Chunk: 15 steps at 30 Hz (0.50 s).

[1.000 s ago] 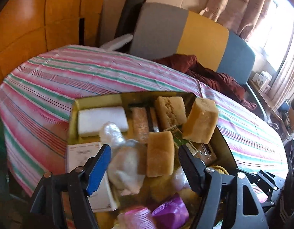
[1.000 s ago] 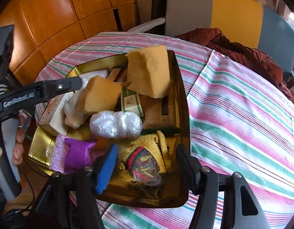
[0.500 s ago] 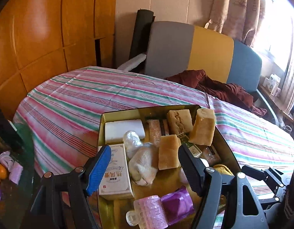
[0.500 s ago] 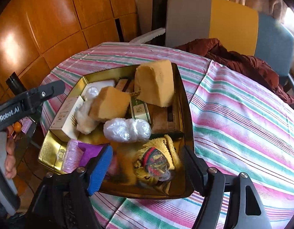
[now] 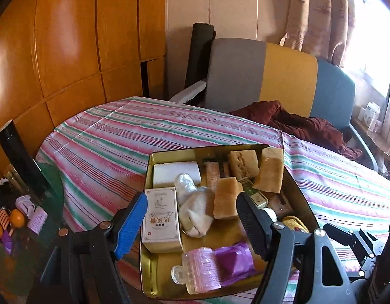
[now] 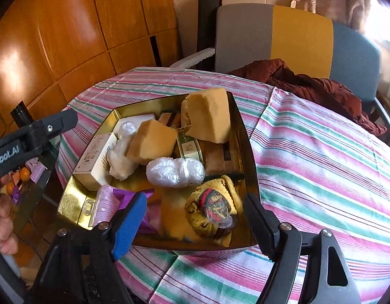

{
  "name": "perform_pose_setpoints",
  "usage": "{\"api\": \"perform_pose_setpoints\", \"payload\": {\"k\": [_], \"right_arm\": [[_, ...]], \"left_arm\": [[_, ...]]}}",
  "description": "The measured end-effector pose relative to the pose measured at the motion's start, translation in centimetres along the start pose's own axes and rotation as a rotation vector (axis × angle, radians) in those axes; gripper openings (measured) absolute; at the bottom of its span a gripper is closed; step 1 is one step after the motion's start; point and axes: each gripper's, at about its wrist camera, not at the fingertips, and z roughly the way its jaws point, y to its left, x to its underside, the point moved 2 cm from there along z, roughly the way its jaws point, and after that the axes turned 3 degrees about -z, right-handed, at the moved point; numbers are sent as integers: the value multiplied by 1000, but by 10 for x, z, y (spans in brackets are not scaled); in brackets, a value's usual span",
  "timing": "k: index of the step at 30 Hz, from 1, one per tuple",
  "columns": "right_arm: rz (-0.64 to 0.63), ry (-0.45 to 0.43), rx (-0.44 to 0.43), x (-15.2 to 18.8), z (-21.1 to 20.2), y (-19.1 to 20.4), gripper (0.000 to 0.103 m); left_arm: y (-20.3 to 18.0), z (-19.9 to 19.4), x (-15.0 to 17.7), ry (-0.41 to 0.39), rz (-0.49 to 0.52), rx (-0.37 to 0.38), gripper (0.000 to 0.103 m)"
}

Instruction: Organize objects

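Both hand-held grippers are pulling back from tin [image 6: 248, 136]: left [image 5: 192, 224] gaping empty; right [image 6: 195, 224] opening, yarn ball [image 6: 214, 209] between, untouched.

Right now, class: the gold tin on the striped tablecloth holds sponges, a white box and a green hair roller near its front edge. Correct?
Not quite. The hair roller in the gold tin is pink, not green, as the left wrist view shows; the rest stands.

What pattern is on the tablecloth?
Pink, green and white stripes on the tablecloth, clearest in the right wrist view.
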Motion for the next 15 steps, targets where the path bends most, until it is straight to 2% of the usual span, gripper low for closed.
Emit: {"api": "perform_pose_setpoints", "payload": {"k": [5,15], "right_arm": [[-1,-9,4,2,-3,1,79],[-12,-4,12,3,-3,3,79]], "left_arm": [[-2,0,4,21,-8,20,74],[-1,-2,8,4,0,20,74]]}}
